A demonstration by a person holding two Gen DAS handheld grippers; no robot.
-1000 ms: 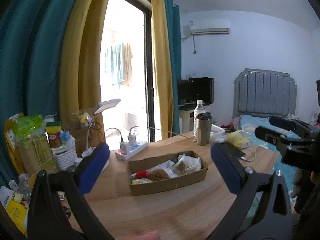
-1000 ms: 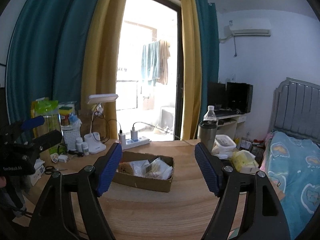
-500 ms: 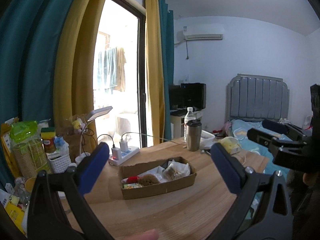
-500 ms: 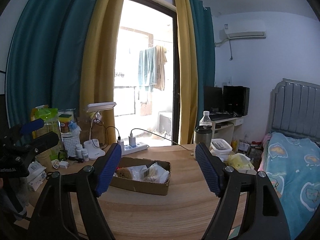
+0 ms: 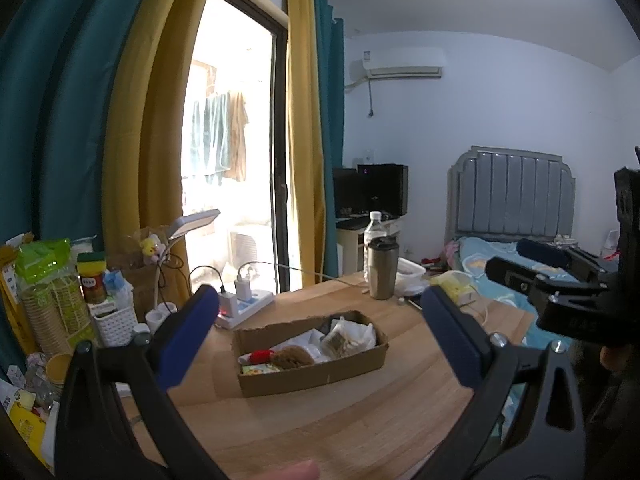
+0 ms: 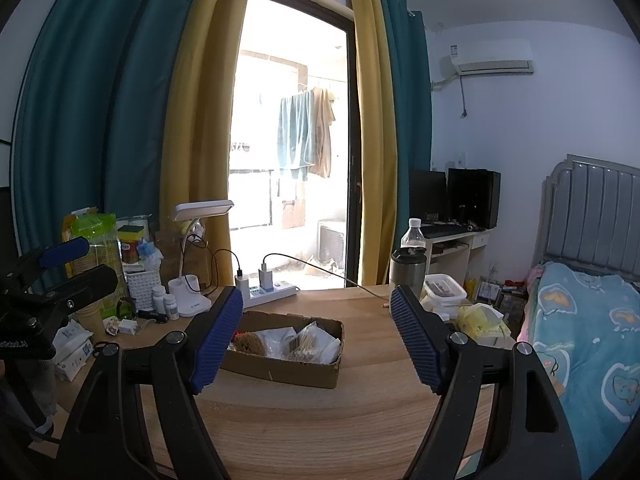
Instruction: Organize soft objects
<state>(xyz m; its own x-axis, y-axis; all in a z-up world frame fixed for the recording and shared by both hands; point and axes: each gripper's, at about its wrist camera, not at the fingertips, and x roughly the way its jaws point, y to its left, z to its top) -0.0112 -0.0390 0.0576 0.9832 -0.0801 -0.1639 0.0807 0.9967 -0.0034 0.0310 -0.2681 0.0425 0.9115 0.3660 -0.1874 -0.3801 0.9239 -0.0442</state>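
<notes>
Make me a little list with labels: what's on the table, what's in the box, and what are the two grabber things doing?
table: wooden table
box: open cardboard box in the middle of the table
inside box: brown sponge-like lump, red item, clear plastic packets
behind box: white power strip, metal tumbler, water bottle, desk lamp
left hand-held gripper: open, empty, pointed at the box
right hand-held gripper: open, empty, pointed at the box
touching box: neither gripper
</notes>
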